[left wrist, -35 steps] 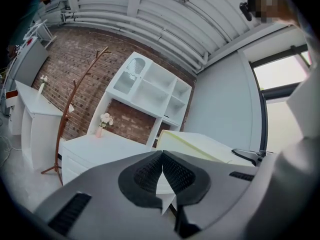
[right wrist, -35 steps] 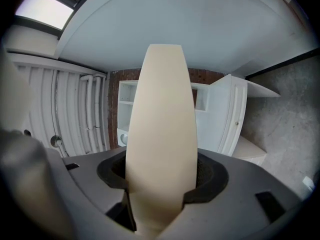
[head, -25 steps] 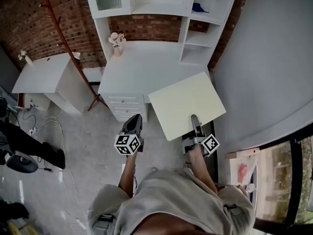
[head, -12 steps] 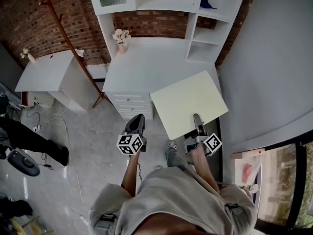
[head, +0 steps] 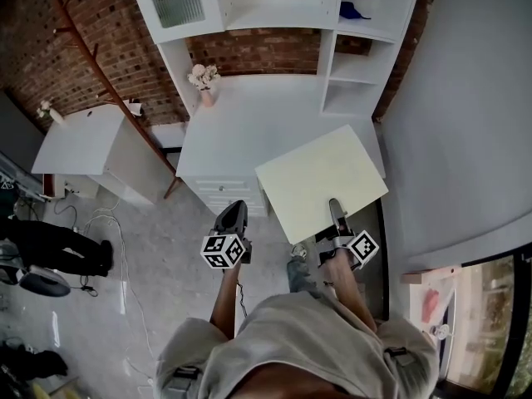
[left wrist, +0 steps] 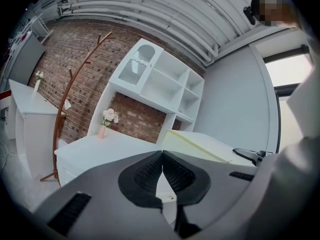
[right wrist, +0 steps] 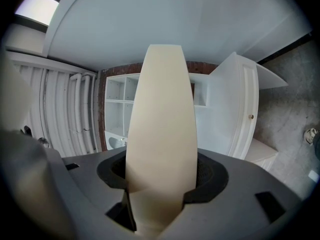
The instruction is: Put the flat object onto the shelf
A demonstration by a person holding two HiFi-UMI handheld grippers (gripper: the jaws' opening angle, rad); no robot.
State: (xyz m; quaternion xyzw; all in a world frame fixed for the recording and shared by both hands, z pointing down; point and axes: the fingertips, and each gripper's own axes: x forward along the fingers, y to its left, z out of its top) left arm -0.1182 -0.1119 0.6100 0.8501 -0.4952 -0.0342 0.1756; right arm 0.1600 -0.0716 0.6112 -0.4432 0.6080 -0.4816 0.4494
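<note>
Mid-carry, not shelved yet

My right hand-held gripper (head: 334,208) pinches the flat board (head: 322,179) over the table's (head: 241,123) near-right corner. The left hand-held gripper (head: 234,214) is closed and empty. Next I'd raise it to the shelf (head: 353,80).

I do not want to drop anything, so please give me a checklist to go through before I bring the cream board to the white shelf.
1. Right gripper grips the cream board: ok, jaws closed on its near edge.
2. Left gripper free to help: ok, jaws together, nothing between them.
3. Flower vase out of the path: ok, it stands at the desk's far left, apart from the board.
4. Free compartment in the white shelf: ok, the lower right ones look empty; a blue thing lies in the one above.
5. Board fits a compartment: cannot tell.
</note>
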